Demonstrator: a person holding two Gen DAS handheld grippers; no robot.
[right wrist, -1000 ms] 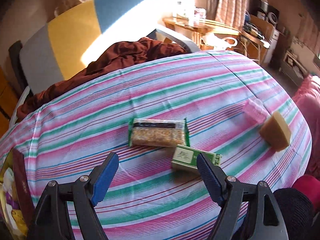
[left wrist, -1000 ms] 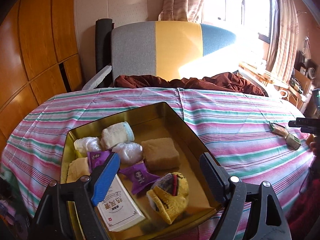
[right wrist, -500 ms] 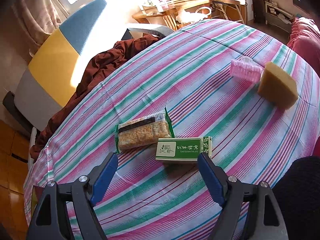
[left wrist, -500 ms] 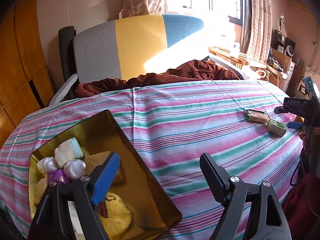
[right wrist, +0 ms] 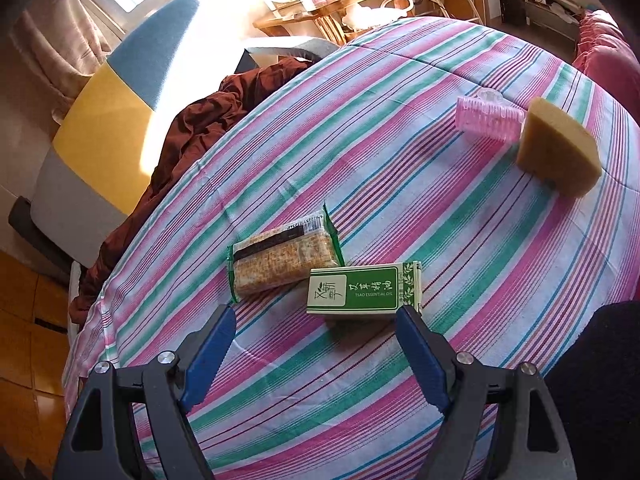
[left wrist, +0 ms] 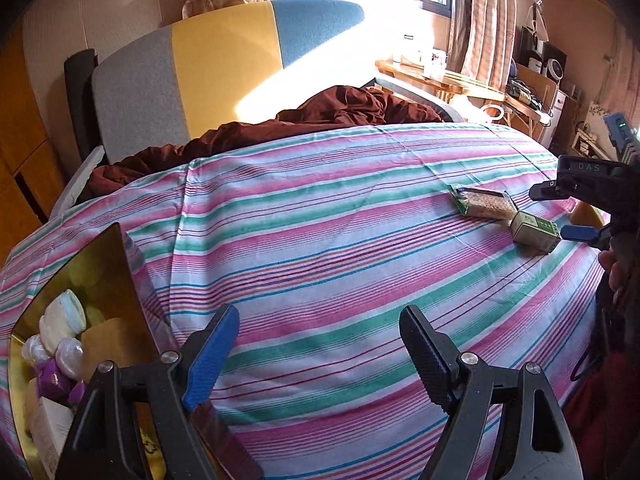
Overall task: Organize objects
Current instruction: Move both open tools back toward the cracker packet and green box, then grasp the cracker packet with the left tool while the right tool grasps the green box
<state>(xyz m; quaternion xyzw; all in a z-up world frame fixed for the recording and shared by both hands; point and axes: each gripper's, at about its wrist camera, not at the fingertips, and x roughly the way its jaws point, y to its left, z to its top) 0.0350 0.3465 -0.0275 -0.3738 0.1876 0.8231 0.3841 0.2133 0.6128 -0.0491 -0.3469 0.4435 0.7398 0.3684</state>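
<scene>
- Right tongs (right wrist: 312, 344) gape wide over the striped bed (right wrist: 400, 160), nothing between the blue pads, hovering just short of the green essential-oil box (right wrist: 364, 290)
- Left tongs (left wrist: 316, 350) stand open and empty too, above bare sheet, with the gold tray (left wrist: 112, 276) off at the left edge of their view, well apart from the loose items
- The box lies flat, its long side across the jaws: a rigid printed carton with crisp corners, so it should take a firm pinch
- Touching its far corner is the cracker packet (right wrist: 280, 260), glossy crinkly film over a ridged biscuit block; one pad could snag that film and drag both along
- The sheet is soft cloth over bedding, so a pad pressing down may sink, bunch the stripes and tip the box off line
- If the tongs close on the box's long ends, the span looks near their limit; my guess is a turned grip across the short side would be safer
- Farther off, near the bed's right edge, the pink hair roller (right wrist: 488, 118), a ribbed translucent cylinder, rests against the tan sponge wedge (right wrist: 558, 152), porous and squashy; the roller could roll off if nudged
- The tray already carries soft bundles and packets, so room looks tight
</scene>
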